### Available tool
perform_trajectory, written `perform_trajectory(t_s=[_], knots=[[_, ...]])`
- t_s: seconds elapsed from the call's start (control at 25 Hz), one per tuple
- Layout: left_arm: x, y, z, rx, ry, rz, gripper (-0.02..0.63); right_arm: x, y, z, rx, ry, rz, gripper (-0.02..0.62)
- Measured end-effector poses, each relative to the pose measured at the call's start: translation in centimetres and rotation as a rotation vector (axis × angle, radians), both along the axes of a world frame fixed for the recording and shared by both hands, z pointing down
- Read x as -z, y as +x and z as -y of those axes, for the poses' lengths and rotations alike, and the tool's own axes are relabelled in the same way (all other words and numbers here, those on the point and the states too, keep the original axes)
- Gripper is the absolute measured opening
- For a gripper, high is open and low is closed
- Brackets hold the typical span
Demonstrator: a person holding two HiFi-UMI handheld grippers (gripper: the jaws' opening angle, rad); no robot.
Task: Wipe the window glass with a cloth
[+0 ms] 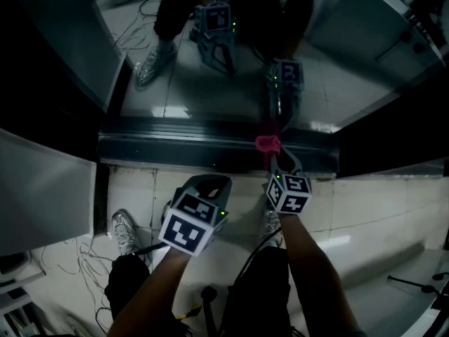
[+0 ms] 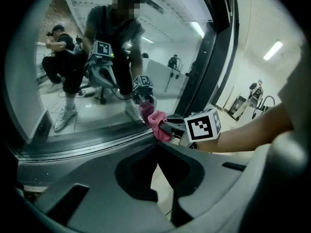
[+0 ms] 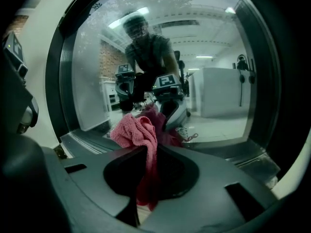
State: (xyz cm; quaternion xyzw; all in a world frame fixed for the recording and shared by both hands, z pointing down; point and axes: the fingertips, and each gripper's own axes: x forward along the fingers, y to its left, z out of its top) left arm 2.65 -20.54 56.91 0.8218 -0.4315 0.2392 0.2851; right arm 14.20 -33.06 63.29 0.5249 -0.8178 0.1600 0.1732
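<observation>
While the right gripper point(image 3: 146, 148) clamps the pink cloth point(image 3: 135, 130), cloth bunched low on the window glass point(image 3: 214, 62) – just above the frame point(image 1: 175, 146) – left gripper point(image 2: 156, 145) pinched together, empty, beside it.

- Left gripper point(image 1: 210, 182): held low and back from the window glass point(image 1: 210, 97), not touching it. Jaws closed tip to tip, nothing between them. Its marker cube point(image 1: 188, 229) faces up toward the head.
- Left forearm point(image 1: 151, 293): bare, reaching toward the glass from the lower left.
- Right gripper point(image 1: 272, 153): further forward than the left, tips up against the bottom edge of the glass. Jaws clamped on a bunched pink cloth point(image 3: 136, 130), which presses on the glass; a tail of it hangs down between the jaws.
- Right forearm point(image 1: 316, 265): bare, stretched out toward the glass.
</observation>
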Motion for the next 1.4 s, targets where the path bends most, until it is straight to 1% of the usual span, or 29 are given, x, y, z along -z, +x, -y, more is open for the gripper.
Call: perform_trajectory(t_s=[0.08, 0.28, 0.4, 0.56, 0.64, 0.76, 0.88, 1.24, 1.4], knots=[[-0.4, 1.2, 0.0, -0.006, -0.004, -0.003, 0.002, -0.2, 2.1, 0.1, -0.030, -0.007, 0.007, 0.048], [-1.7, 5.3, 0.4, -0.051, -0.019, 0.023, 0.002, -0.3, 7.5, 0.9, -0.083, -0.004, 0.023, 0.048], [-2.3, 6.3, 0.7, -0.067, -0.022, 0.021, 0.002, -0.2, 8.6, 1.3, -0.097, 0.006, 0.021, 0.048], [-2.8, 7.2, 0.1, -0.110, -0.022, 0.010, 0.002, 0.1, 9.4, 1.2, -0.137, 0.014, 0.020, 0.048], [-3.3, 8.7, -0.1, -0.131, -0.030, 0.004, 0.002, 0.1, 11.3, 1.4, -0.158, 0.015, 0.022, 0.048], [-3.7, 11.4, 0.1, -0.154, -0.037, -0.005, 0.002, -0.2, 15.1, 1.9, -0.197, 0.012, 0.031, 0.048], [-4.4, 12.2, 0.1, -0.164, -0.049, 0.006, 0.002, -0.5, 17.2, 2.3, -0.230, 0.014, 0.039, 0.048], [-5.0, 14.0, -0.1, -0.190, -0.056, 0.002, 0.002, -0.7, 22.3, 2.6, -0.412, 0.028, 0.106, 0.048], [-5.2, 14.3, -0.4, -0.202, -0.060, 0.004, 0.002, -0.6, 25.0, 2.5, -0.524, 0.049, 0.129, 0.048]])
